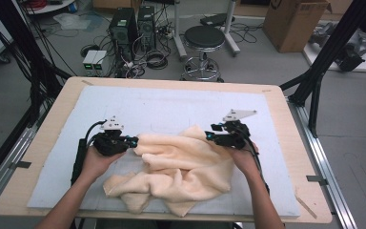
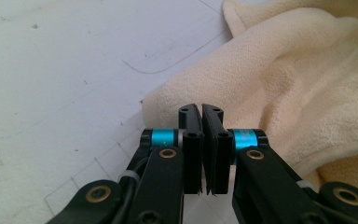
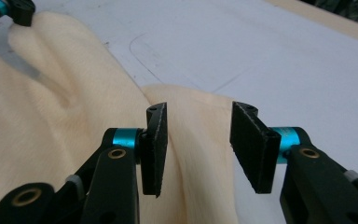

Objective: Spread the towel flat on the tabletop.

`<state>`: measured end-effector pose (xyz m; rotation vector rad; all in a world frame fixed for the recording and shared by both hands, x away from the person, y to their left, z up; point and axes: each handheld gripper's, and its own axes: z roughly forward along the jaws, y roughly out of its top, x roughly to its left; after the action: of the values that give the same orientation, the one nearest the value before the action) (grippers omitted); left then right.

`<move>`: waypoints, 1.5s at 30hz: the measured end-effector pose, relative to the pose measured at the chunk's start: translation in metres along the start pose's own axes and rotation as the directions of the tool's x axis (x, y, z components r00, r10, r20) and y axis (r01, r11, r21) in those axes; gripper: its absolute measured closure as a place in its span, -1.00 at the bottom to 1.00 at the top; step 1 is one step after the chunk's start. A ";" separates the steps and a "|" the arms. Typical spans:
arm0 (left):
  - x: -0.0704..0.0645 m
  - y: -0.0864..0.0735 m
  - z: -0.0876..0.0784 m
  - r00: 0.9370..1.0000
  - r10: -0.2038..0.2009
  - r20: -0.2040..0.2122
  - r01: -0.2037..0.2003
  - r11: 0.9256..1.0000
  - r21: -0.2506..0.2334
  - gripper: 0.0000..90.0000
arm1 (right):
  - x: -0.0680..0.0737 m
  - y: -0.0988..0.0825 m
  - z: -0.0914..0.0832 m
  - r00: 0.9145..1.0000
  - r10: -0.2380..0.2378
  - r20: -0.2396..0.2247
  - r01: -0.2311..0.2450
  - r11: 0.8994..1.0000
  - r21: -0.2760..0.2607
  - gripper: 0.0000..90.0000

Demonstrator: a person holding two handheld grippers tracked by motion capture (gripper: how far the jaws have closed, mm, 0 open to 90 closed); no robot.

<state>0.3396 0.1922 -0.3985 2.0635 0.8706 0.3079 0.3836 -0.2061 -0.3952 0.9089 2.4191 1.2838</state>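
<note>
Towel: cream, crumpled, lower centre of the high view, lying on the white mat; one flap runs toward the lower left, a thick fold lies across the middle.
Left gripper: left of centre in the high view, at the towel's left edge; in its own view the jaws stand closed, pads almost together, tips against the towel's rim; whether cloth is pinched between them I cannot tell.
Right gripper: right of centre in the high view, at the towel's upper right corner; in its own view the jaws stand partly apart over a ridge of towel, pads not pressing it.
Mat: covers most of the table.
Stool: top centre, on the floor.
</note>
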 end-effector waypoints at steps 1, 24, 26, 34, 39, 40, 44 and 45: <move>0.000 -0.001 0.000 1.000 -0.003 0.003 0.003 1.000 -0.008 0.92 | -0.001 0.003 0.011 1.000 -0.004 -0.013 0.004 1.000 0.021 0.22; 0.084 0.119 0.035 0.958 -0.127 -0.256 0.081 0.980 -0.183 0.63 | -0.064 0.087 0.012 0.943 0.103 0.317 -0.084 0.994 -0.072 0.44; 0.085 0.128 0.040 0.945 -0.150 -0.289 0.105 0.981 -0.166 0.32 | -0.068 0.088 0.015 0.933 0.124 0.338 -0.106 0.992 -0.072 0.35; 0.071 0.091 0.032 0.978 -0.163 -0.132 0.134 0.969 -0.209 0.20 | -0.063 0.056 0.019 0.968 0.072 0.240 -0.078 0.997 0.014 0.19; 0.051 0.059 0.016 0.990 -0.119 -0.075 0.100 0.970 -0.221 0.17 | -0.041 0.022 -0.009 0.989 0.068 0.129 -0.066 0.998 -0.023 0.11; 0.046 0.052 0.012 0.991 -0.113 -0.066 0.095 0.970 -0.222 0.16 | -0.037 0.017 -0.015 0.992 0.056 0.113 -0.052 0.998 -0.033 0.10; 0.025 0.027 0.000 0.997 -0.074 -0.017 0.068 0.971 -0.231 0.16 | -0.021 0.004 -0.034 0.996 0.038 0.075 -0.033 0.997 -0.072 0.08; 0.019 0.021 -0.003 0.998 -0.064 0.000 0.062 0.971 -0.231 0.16 | -0.015 0.001 -0.040 0.998 0.033 0.060 -0.028 0.996 -0.083 0.05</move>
<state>0.3618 0.1989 -0.3820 1.8178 0.8604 0.3648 0.3760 -0.2411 -0.3725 0.9522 2.2971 1.3352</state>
